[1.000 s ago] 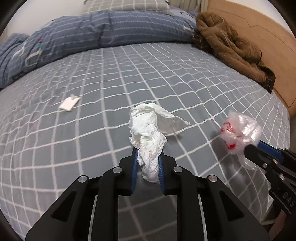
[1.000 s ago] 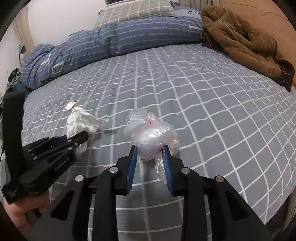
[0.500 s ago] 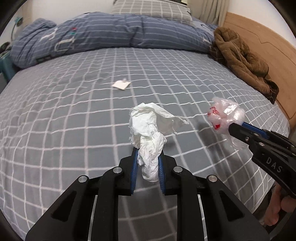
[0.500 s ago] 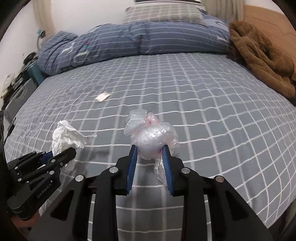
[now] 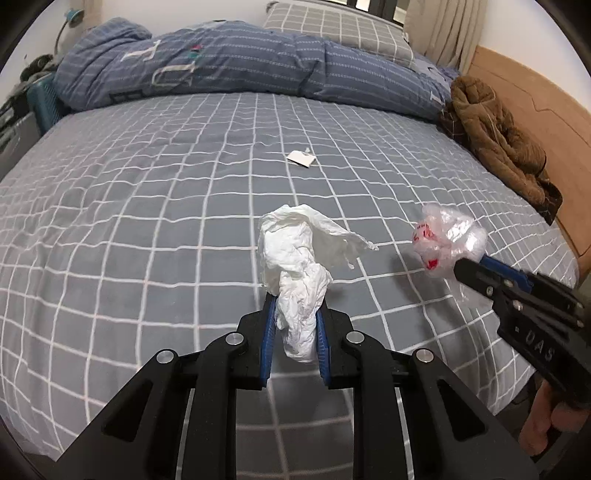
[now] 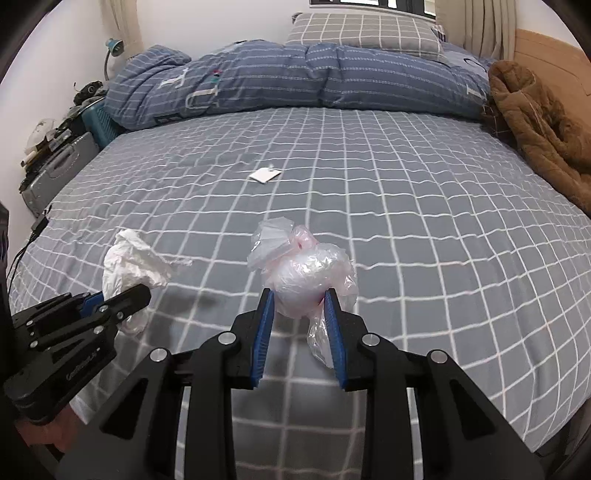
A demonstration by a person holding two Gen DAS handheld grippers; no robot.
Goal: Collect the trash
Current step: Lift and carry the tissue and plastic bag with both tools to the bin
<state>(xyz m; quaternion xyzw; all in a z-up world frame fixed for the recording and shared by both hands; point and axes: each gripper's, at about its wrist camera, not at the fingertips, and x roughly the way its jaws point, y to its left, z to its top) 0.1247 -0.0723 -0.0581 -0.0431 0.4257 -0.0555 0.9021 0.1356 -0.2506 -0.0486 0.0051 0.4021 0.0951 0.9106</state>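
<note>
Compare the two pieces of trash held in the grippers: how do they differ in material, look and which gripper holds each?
The crumpled tissue is opaque white paper; the plastic bag is see-through film with red print. The tissue stands tall with a torn flap sticking out sideways; the bag is bunched into a rounder ball. The left gripper is shut on the tissue; the right gripper is shut on the bag. Both are crumpled and held above the checked bedsheet.

Left wrist view: left gripper (image 5: 293,306) bottom centre, crumpled tissue (image 5: 301,258) between its fingers, above the bed (image 5: 147,221). Right gripper (image 5: 476,264) enters from lower right, plastic bag (image 5: 448,240) at its tip. Small paper scrap (image 5: 301,158) lies on the bed, upper centre. Duvet (image 5: 221,70) across the top, pillow (image 5: 340,31) behind it. Coat (image 5: 498,136) at upper right, against the headboard (image 5: 546,107).
</note>
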